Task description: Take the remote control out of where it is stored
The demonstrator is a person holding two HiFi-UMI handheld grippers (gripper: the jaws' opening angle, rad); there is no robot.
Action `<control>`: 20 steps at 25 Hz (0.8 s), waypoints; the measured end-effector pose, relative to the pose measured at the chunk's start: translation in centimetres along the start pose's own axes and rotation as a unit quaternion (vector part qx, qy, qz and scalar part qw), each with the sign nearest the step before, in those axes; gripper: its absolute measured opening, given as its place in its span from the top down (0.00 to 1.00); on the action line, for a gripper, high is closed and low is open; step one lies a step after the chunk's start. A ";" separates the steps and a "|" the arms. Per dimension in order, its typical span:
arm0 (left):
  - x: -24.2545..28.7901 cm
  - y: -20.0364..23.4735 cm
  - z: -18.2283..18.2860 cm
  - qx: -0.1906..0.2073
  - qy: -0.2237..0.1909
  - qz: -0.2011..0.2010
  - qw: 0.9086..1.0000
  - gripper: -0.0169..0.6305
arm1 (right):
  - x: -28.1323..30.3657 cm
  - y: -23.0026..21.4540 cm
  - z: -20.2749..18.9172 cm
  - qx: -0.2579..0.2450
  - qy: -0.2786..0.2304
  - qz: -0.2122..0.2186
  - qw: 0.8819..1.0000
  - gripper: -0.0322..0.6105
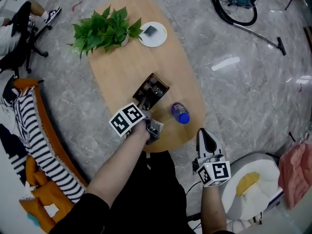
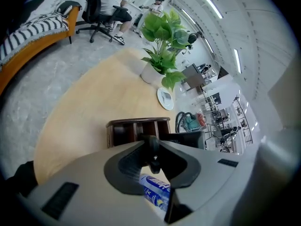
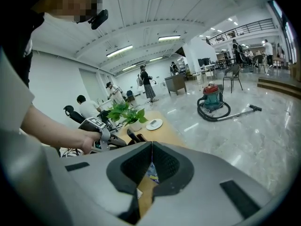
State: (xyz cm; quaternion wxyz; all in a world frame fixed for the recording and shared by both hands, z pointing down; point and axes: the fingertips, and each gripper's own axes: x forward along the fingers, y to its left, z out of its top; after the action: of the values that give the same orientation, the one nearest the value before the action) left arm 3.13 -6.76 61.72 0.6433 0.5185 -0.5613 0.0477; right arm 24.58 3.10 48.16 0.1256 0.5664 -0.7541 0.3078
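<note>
A dark wooden holder with several slots stands on the oval wooden table. My left gripper reaches into its near end. Its pads are closed on the black remote control, which still stands in the holder. In the right gripper view the remote control sticks up out of the holder beside the left gripper. A bottle with a blue cap lies right of the holder. My right gripper hovers off the table's near edge, shut and holding nothing.
A potted plant and a white plate sit at the table's far end. A sofa with striped cloth is at the left, a round white seat at the lower right, and a vacuum cleaner on the floor beyond.
</note>
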 end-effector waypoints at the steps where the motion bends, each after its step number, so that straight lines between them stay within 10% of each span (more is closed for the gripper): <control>1: -0.3 -0.2 0.1 0.000 0.001 -0.001 1.000 0.86 | 0.0 0.2 0.1 0.000 -0.002 -0.001 1.000 0.94; 20: -9.1 1.9 2.9 0.106 -0.040 -0.089 0.990 0.87 | 1.1 7.5 -0.6 -0.005 -0.014 0.020 1.000 0.94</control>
State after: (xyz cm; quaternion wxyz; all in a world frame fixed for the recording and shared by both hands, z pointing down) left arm -3.30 -3.25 55.40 0.5636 0.6334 -0.5294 0.0288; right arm 17.15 3.92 46.81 0.1116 0.5548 -0.7687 0.2982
